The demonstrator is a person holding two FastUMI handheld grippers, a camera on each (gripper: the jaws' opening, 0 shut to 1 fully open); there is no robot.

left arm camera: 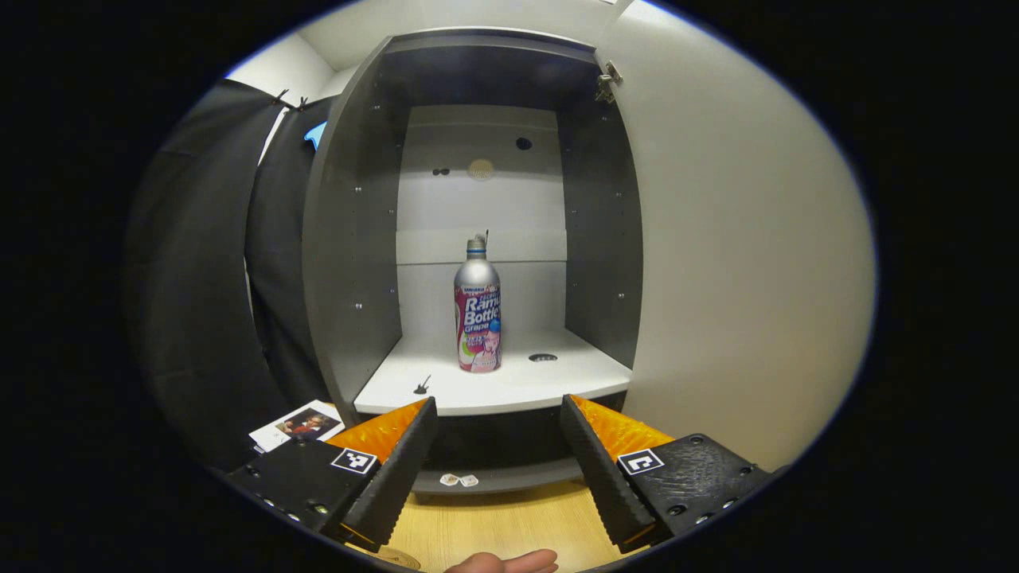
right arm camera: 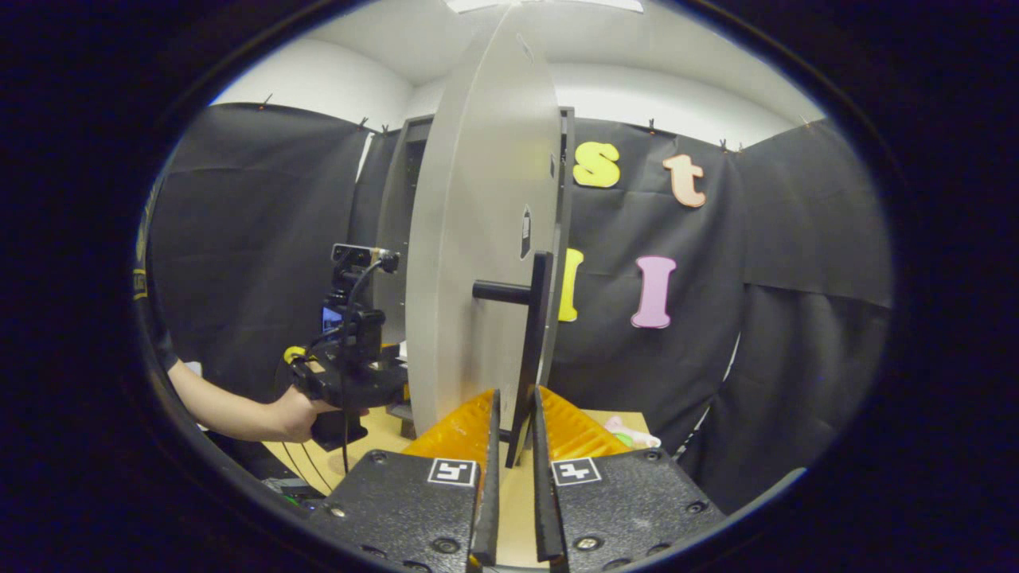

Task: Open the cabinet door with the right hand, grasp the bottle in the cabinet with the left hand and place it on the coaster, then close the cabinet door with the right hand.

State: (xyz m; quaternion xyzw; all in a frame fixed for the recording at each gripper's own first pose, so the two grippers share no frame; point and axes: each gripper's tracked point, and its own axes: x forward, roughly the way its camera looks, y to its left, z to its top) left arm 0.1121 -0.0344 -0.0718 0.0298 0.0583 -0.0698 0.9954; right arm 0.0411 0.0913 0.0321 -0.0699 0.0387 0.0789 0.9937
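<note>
The cabinet door (right arm camera: 486, 239) stands swung open, the right gripper (right arm camera: 516, 426) pinching its black bar handle (right arm camera: 535, 342) near the lower end. The grape drink bottle (left arm camera: 478, 314) stands upright mid-shelf (left arm camera: 493, 382), far from the left gripper (left arm camera: 500, 446), whose fingers are spread wide before the opening. A careless reach could tip the tall, narrow bottle; letting the handle slip might let the door swing into the reaching arm.

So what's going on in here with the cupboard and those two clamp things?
A person is working two hand-held claws. The right claw is closed around the handle of the cabinet door, holding the door swung open. The left claw is open and aimed into the cabinet, where a bottle stands upright on the shelf, not yet grasped.
</note>
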